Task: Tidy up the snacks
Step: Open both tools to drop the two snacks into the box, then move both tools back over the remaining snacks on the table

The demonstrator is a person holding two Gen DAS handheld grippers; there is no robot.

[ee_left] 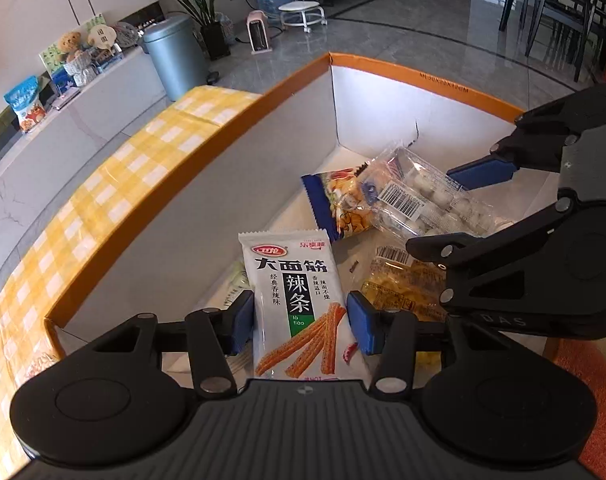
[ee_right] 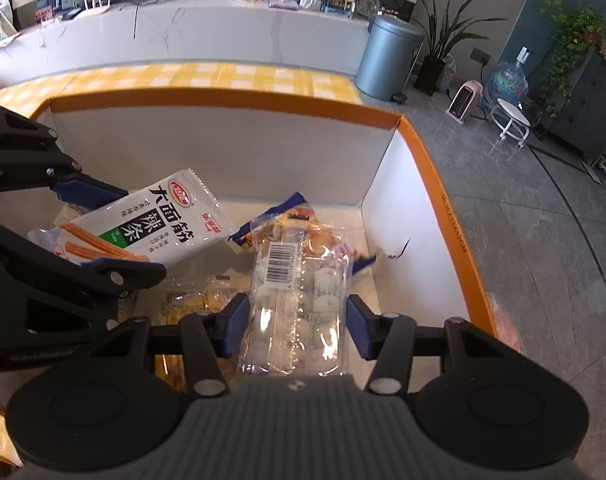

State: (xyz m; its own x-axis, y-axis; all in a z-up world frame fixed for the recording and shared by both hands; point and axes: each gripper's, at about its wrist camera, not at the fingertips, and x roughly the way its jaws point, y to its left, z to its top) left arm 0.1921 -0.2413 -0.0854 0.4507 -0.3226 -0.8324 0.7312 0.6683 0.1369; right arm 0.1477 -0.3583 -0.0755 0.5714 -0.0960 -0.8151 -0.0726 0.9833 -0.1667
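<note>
1. Left wrist view: the white spicy-strip packet (ee_left: 299, 304) sits between the blue pads of the left claw (ee_left: 301, 322), jaws about half open and closed onto its side edges. It hangs over the inside of the orange-rimmed box (ee_left: 423, 76), low and near the floor of it. Judged light, flat and limp; the glossy film looks slippery, so a grip across the width near the lower half, as now, seems sound.
2. Right wrist view: the clear pack of white round sweets (ee_right: 299, 304) is pinched across its width by the right claw (ee_right: 299, 322), jaws likewise about half open. Its far end with the barcode label rests on or just above the blue-edged snack bag (ee_right: 279, 220); contact cannot be told. Judged a little heavier and lumpier; the soft wrap gives, and the contents may crush if squeezed hard. Hold at the middle, over the tray, not the loose end seals.
3. Already lying on the box floor: the blue-edged snack bag and a yellow clear-wrapped pack (ee_left: 403, 284), beside and partly under the right claw.
4. The two claws are near each other inside the box; a snag between packets is a risk on release.
5. The box stands on a yellow checked tabletop (ee_left: 103, 184). Beyond it: a grey bin (ee_left: 175, 56) and a potted plant (ee_right: 435, 56) on the floor.
</note>
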